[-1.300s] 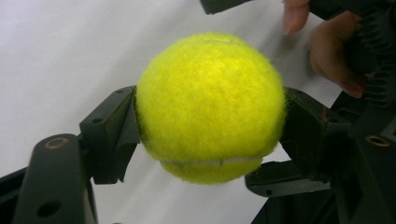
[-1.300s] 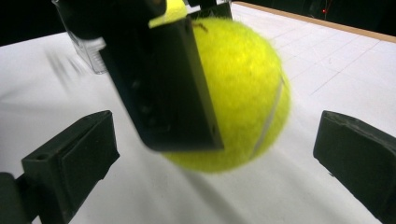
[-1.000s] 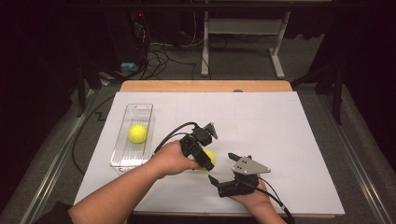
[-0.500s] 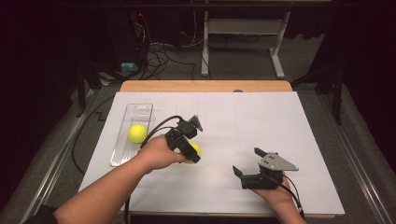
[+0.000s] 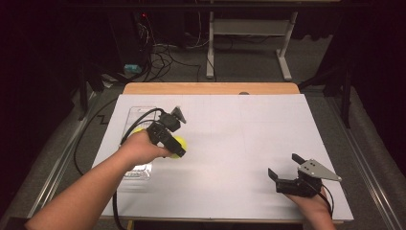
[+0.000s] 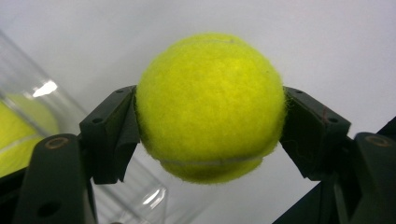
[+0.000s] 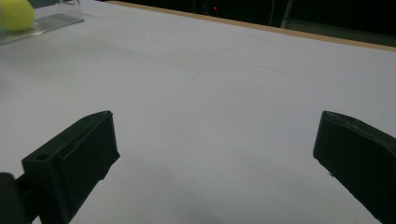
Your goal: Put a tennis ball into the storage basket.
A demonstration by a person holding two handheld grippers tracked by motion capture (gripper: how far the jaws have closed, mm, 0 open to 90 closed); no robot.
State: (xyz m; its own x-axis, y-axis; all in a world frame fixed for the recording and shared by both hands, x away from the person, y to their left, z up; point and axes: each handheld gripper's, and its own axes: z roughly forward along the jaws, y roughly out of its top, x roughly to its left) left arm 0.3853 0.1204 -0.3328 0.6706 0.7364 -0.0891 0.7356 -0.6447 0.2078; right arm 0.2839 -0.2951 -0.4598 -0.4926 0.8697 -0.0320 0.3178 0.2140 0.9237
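A yellow tennis ball (image 6: 210, 93) is clamped between the black jaws of my left gripper (image 6: 210, 140). From above, that gripper (image 5: 176, 149) holds the ball (image 5: 181, 142) just above the white table, right beside a clear plastic tray (image 5: 138, 168). A second tennis ball (image 5: 137, 130) lies in the tray, partly hidden by the hand; the left gripper view shows it (image 6: 16, 128) through the tray's clear wall. My right gripper (image 5: 285, 166) stands open near the table's front right with nothing between its jaws (image 7: 215, 154).
White paper (image 5: 239, 134) covers the table, with a wooden edge (image 5: 210, 88) at the far side. In the right gripper view, a tennis ball (image 7: 16, 14) and the tray (image 7: 44, 22) lie far off. Cables and a desk frame (image 5: 249, 43) stand on the dark floor beyond.
My left gripper has carried the ball leftward from the middle of the table to the tray's side. The right gripper has drawn away to the front right, apart from the left one.
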